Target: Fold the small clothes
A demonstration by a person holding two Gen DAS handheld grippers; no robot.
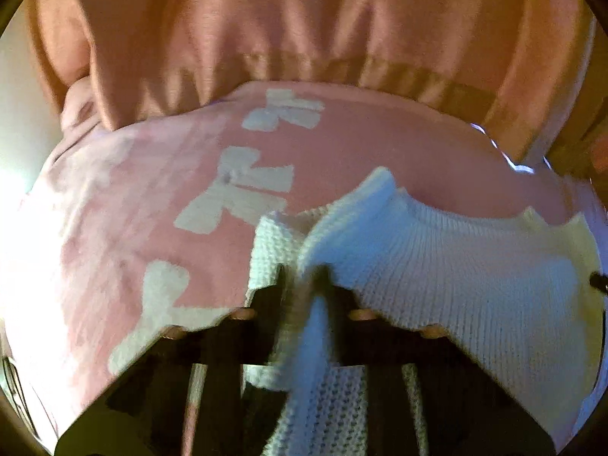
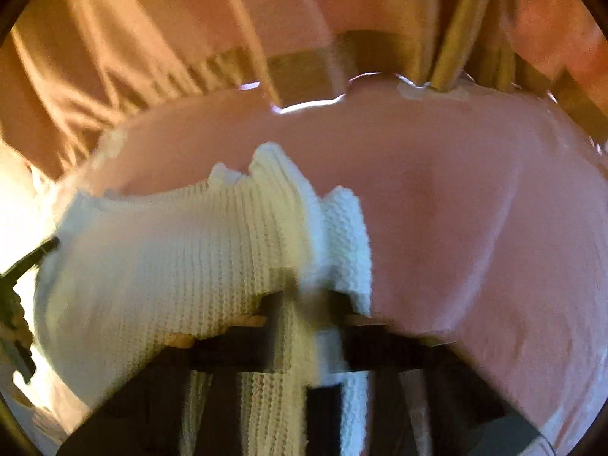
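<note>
A small white knit garment (image 1: 456, 258) lies bunched on a pink cloth (image 1: 361, 144) printed with white bows (image 1: 243, 190). My left gripper (image 1: 302, 273) is shut on a fold at the knit's left end, and the fabric runs down between the black fingers. In the right wrist view the same knit garment (image 2: 171, 250) spreads to the left over the pink cloth (image 2: 456, 190). My right gripper (image 2: 304, 285) is shut on its right end, with ribbed fabric pinched between the fingers. The pads themselves are hidden in the knit.
A person in a peach sweatshirt (image 1: 266, 19) stands close against the far edge of the surface, also in the right wrist view as the sweatshirt (image 2: 152, 38) with tan drawstrings (image 2: 456, 38). A shiny clear strip (image 2: 304, 106) lines that far edge.
</note>
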